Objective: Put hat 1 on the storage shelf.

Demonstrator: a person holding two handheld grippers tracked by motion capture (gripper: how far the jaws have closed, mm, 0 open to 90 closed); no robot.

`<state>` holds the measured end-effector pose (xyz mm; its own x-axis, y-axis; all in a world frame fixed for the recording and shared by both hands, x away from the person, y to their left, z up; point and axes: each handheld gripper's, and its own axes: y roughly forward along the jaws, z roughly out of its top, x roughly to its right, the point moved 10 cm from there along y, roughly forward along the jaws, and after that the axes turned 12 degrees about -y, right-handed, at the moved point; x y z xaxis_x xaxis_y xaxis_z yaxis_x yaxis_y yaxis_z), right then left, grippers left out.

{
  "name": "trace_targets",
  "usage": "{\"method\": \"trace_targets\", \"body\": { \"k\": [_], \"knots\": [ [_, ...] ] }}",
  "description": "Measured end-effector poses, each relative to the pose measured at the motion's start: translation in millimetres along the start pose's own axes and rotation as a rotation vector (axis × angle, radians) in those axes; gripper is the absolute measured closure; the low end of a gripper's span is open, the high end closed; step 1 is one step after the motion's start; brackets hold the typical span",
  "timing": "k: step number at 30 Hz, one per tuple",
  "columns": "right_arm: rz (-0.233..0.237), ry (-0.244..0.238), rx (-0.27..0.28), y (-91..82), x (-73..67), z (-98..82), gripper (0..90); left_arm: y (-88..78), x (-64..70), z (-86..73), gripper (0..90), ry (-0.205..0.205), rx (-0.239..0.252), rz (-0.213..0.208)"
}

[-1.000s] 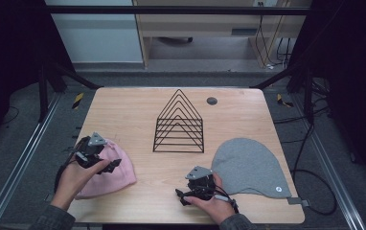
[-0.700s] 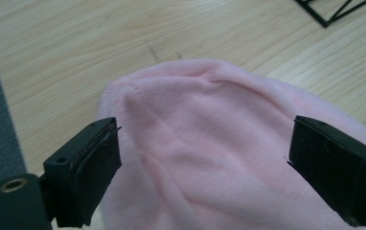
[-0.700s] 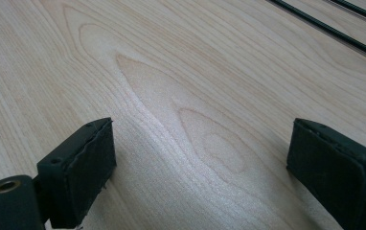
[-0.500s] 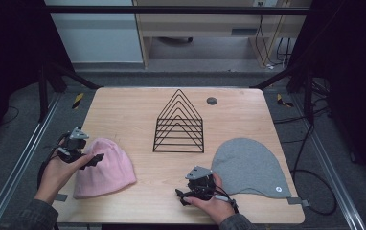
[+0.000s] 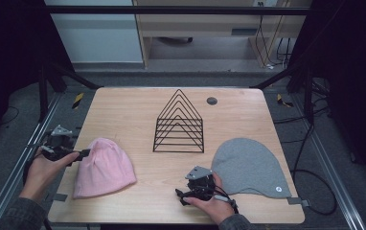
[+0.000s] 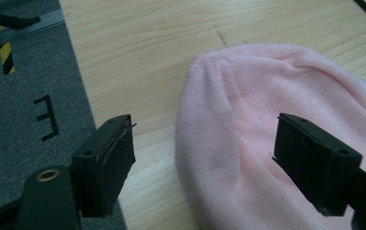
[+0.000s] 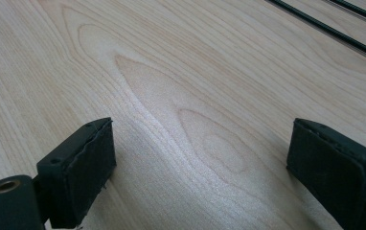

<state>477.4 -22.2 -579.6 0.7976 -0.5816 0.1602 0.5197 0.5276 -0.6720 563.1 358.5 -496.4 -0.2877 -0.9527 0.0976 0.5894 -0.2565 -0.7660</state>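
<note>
One pink beanie [image 5: 103, 166], crown away.

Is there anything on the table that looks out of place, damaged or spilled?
Nothing stands out. The pink beanie and grey beanie lie flat on the table, and the black wire rack stands upright between them.

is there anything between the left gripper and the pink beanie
Nothing visible. The left gripper sits at the left edge of the pink beanie, jaws open and just closing a little, with only bare table beside it.
</note>
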Motion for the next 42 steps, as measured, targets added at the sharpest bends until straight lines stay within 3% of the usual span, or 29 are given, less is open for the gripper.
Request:
{"method": "trace_targets", "body": {
  "k": [7,12,16,20,23,26,30,31,32,35,42],
  "knots": [
    [0.0,-0.001,0.0,0.2,0.1,0.2,9.4,14.2,-4.8,0.5,29.5,-0.02,-0.028,-0.021],
    [0.0,0.001,0.0,0.1,0.0,0.2,9.4,27.5,5.0,-2.1,31.6,-0.023,-0.049,-0.045],
    [-0.001,0.001,0.0,0.2,0.1,0.2,9.4,39.9,4.6,-4.0,36.0,-0.045,-0.07,-0.047],
    [-0.002,0.001,0.0,0.2,0.1,0.2,9.4,49.2,5.9,-9.6,44.4,-0.061,-0.107,-0.055],
    [-0.008,0.002,-0.003,0.1,0.8,0.4,10.7,50.6,7.6,-10.9,64.8,-0.064,-0.107,-0.065],
    [-0.007,-0.006,-0.006,-0.8,0.7,1.9,15.1,43.9,12.0,-7.9,72.4,-0.063,-0.08,-0.078],
    [-0.011,-0.012,0.014,-4.9,0.9,7.9,19.7,31.5,20.6,-1.1,74.1,-0.038,-0.035,-0.081],
    [-0.012,-0.011,0.023,-6.3,0.9,10.0,20.3,19.9,30.5,4.9,74.3,-0.011,0.003,-0.081],
    [-0.011,-0.013,0.032,-8.0,0.7,12.4,21.3,19.9,30.5,4.9,74.4,-0.011,0.003,-0.081],
    [-0.017,-0.017,0.056,-14.7,0.7,20.2,24.9,1.7,50.2,14.5,74.7,0.03,0.064,-0.1],
    [-0.009,-0.045,0.09,-26.0,-6.1,40.9,30.3,-39.6,97.9,34.6,75.1,0.156,0.158,-0.139]
  ]
}}
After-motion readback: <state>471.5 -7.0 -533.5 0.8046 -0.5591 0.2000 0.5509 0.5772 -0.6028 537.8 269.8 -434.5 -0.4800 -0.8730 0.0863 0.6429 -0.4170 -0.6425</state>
